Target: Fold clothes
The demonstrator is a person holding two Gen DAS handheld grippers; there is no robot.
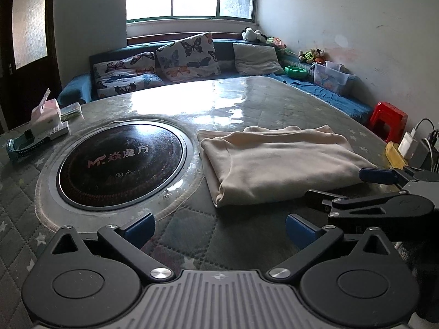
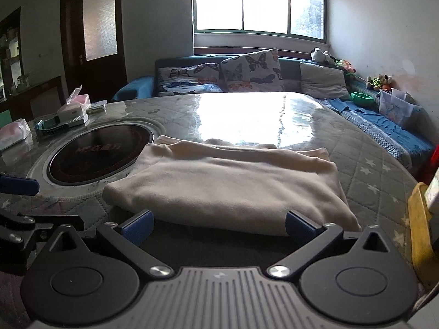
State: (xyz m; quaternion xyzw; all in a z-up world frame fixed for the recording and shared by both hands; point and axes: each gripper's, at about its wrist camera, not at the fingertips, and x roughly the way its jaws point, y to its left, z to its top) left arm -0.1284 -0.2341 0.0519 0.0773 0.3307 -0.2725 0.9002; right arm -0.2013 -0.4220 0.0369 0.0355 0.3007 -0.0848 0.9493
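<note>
A cream garment (image 1: 277,161) lies folded into a rough rectangle on the quilted table; it also shows in the right wrist view (image 2: 233,183). My left gripper (image 1: 219,229) is open and empty, above the table just short of the garment's near left corner. My right gripper (image 2: 218,226) is open and empty at the garment's near edge, its blue pads (image 2: 138,229) close to the fold without holding it. The right gripper also shows in the left wrist view (image 1: 354,189), at the garment's near right corner.
A round black induction cooktop (image 1: 120,159) is set into the table, left of the garment. Tissue packs and small boxes (image 1: 46,118) sit at the far left. A yellow item and chargers (image 1: 397,150) lie at the right edge. A sofa with butterfly pillows (image 1: 186,54) is behind.
</note>
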